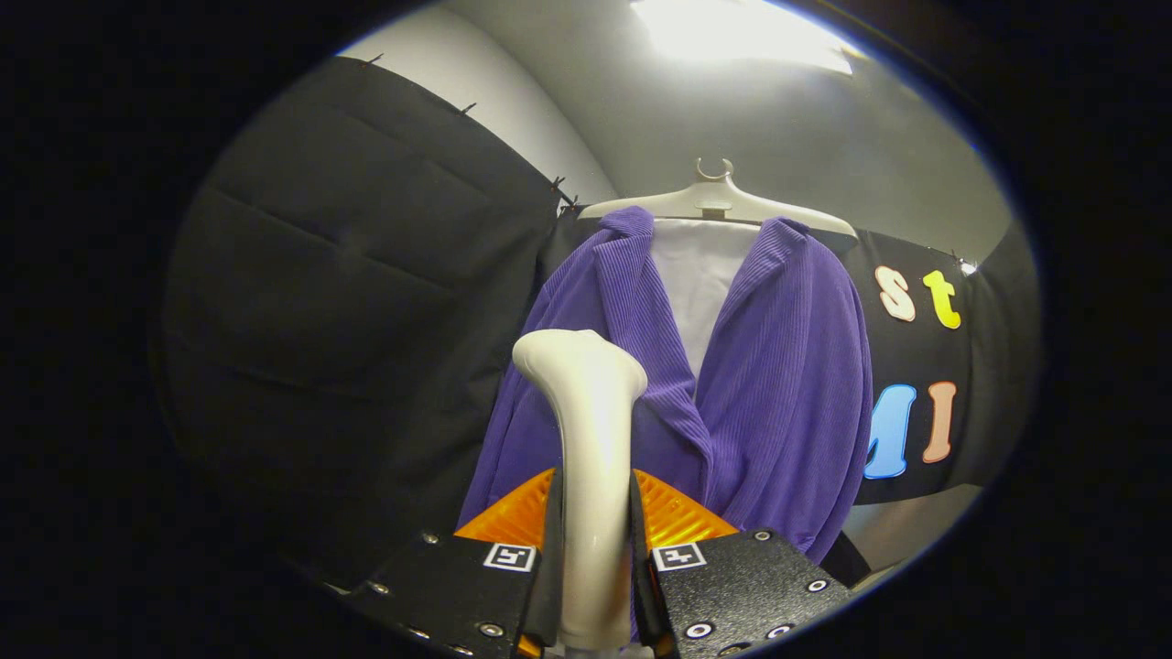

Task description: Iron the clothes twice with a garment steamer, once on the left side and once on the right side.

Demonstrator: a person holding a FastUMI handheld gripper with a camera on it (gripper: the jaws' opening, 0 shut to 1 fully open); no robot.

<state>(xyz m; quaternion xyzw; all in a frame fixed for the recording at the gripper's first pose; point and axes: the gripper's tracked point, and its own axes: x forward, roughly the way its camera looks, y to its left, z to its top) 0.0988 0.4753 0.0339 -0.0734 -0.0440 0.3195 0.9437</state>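
So the gripper (595, 540) has its fingers pinching the handle of a glossy white garment steamer (586, 430), one finger each side. Its head sits just in front of a purple ribbed jacket (778, 384) with white lining, hanging on a cream plastic hanger (719, 199).

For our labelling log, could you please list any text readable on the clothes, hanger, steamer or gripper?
Purple jacket and white shirt: no text.
Hanger: a small mark at its neck, too small to read.
Steamer, clamped between the gripper fingers: no text.
Square markers on the gripper: patterns, no words.
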